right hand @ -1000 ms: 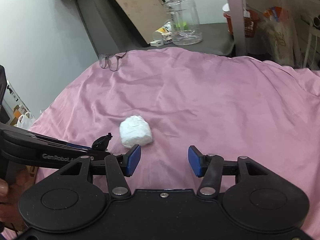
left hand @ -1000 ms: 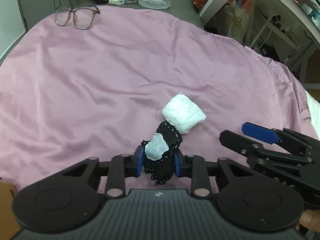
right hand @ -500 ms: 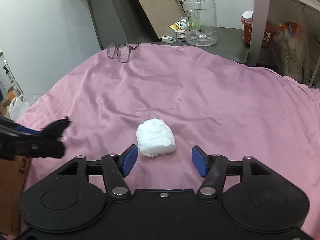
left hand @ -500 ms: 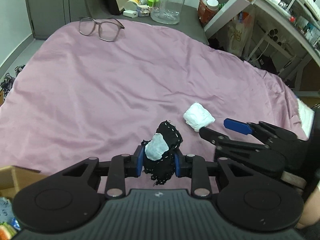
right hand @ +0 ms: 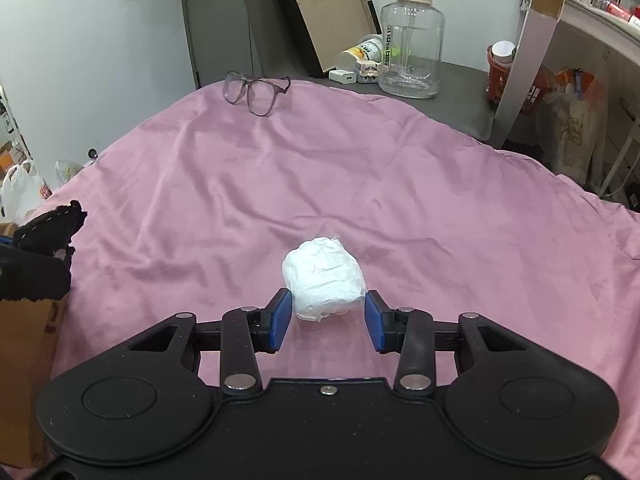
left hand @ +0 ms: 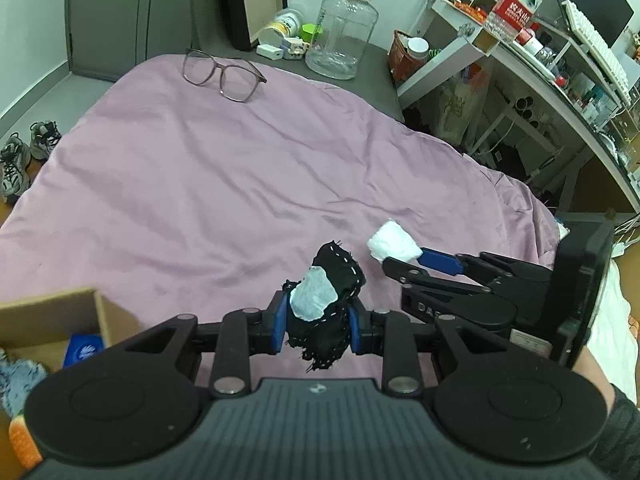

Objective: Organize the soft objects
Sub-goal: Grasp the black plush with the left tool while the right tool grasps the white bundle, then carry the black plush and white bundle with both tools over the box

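My left gripper (left hand: 316, 326) is shut on a black cloth bundle with a white patch (left hand: 328, 300) and holds it above the pink bedsheet (left hand: 240, 184). The bundle also shows at the left edge of the right wrist view (right hand: 44, 236). A white soft bundle (right hand: 324, 280) lies on the sheet (right hand: 400, 184). My right gripper (right hand: 326, 320) is open with its blue pads on either side of the white bundle, apart from it. In the left wrist view the right gripper (left hand: 404, 260) reaches the white bundle (left hand: 392, 242) from the right.
An open cardboard box (left hand: 52, 320) with items inside stands at the bed's left edge, also in the right wrist view (right hand: 24, 344). Glasses (right hand: 256, 90) lie at the sheet's far end. A clear jug (right hand: 412, 48) and small items stand on the grey surface behind. Shelves stand to the right.
My left gripper rose and pulled back left with the black bundle; the box came into view. My right gripper moved forward so its open pads now flank the white bundle.
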